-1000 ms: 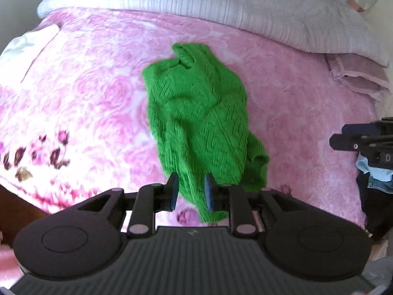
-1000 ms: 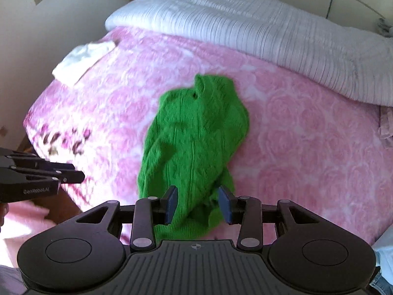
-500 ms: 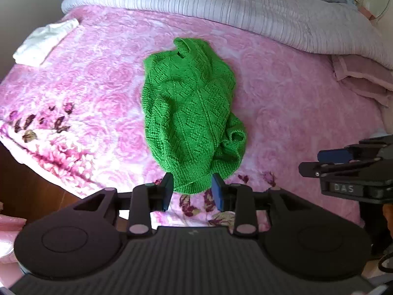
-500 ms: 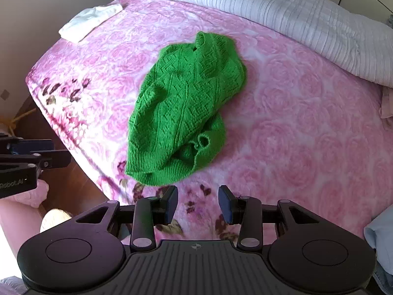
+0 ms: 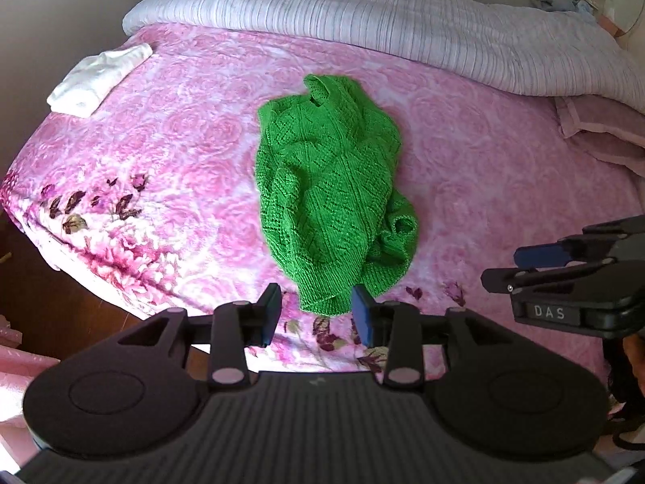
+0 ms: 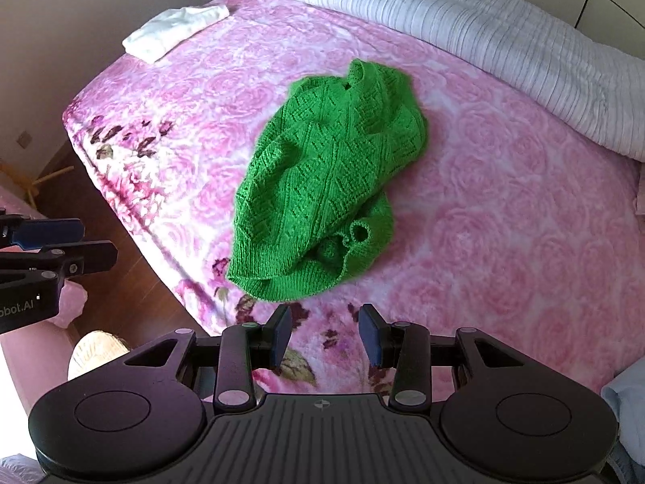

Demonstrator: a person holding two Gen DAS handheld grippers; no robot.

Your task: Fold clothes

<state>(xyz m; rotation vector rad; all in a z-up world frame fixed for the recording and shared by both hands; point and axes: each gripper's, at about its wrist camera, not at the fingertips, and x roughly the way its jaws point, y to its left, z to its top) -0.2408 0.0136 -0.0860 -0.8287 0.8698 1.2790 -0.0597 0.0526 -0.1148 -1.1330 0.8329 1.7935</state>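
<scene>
- Pink rose-patterned plush blanket (image 5: 463, 169) covering the bed, with a pale striped quilt (image 5: 403, 20) bunched along its far edge.
- Bright green open-knit sweater (image 5: 330, 185), lying crumpled mid-blanket, hem toward the near bed edge.
- Folded white cloth (image 5: 100, 78), at the far left corner, well apart from the sweater.
- Left gripper (image 5: 316, 314): jaws have just been opening, now parted and empty, above the sweater's hem.
- Right gripper (image 6: 325, 334): jaws parted, holding nothing, short of the hem.

Bed, pink rose blanket (image 5: 181, 153); green knit sweater (image 5: 330, 185) crumpled mid-bed; folded white cloth (image 5: 98, 78) at corner; grey quilt (image 5: 363, 20) beyond.
</scene>
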